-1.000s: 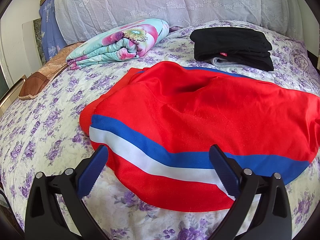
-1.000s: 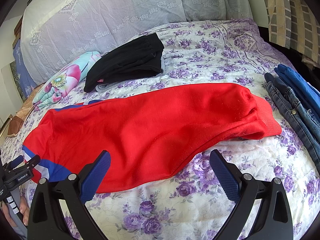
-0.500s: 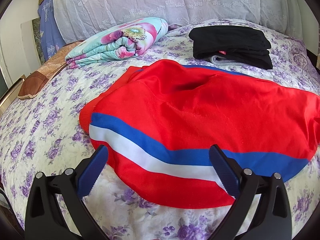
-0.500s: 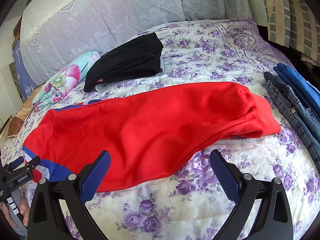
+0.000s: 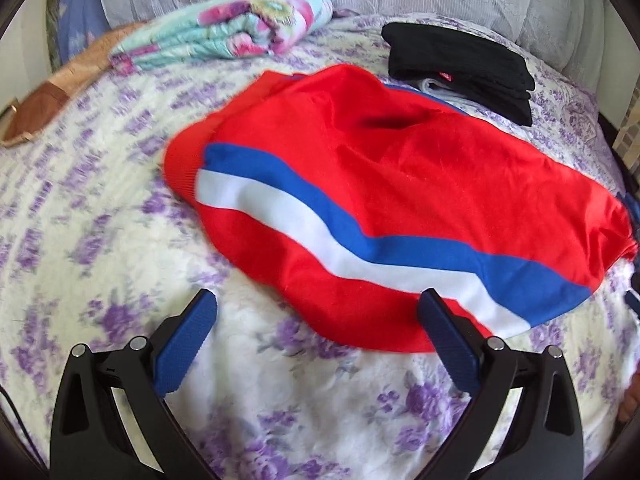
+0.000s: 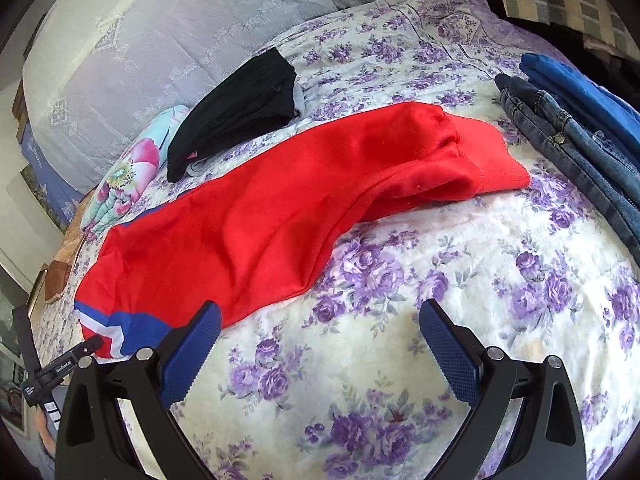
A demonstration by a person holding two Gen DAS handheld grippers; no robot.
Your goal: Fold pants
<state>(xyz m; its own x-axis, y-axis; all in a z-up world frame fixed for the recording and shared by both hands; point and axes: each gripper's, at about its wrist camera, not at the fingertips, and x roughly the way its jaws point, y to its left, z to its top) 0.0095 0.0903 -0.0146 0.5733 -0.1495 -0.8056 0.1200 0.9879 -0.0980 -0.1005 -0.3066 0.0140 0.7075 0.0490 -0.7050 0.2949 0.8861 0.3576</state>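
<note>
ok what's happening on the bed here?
A person holds a gripper in each hand over red track pants laid lengthwise on a floral bedspread. The left gripper hangs open by the end with the blue and white stripe; the right gripper hangs open near the middle of the leg. Neither grips the fabric, so no fold has begun. Folded black clothes and jeans lie nearby.

A bed (image 6: 400, 360) with a purple-flowered cover carries the red pants (image 6: 280, 216) across its middle. At 11 o'clock lie folded black clothes (image 6: 236, 108) and a floral blanket (image 5: 224, 28); at 2 o'clock, jeans (image 6: 568, 148).
</note>
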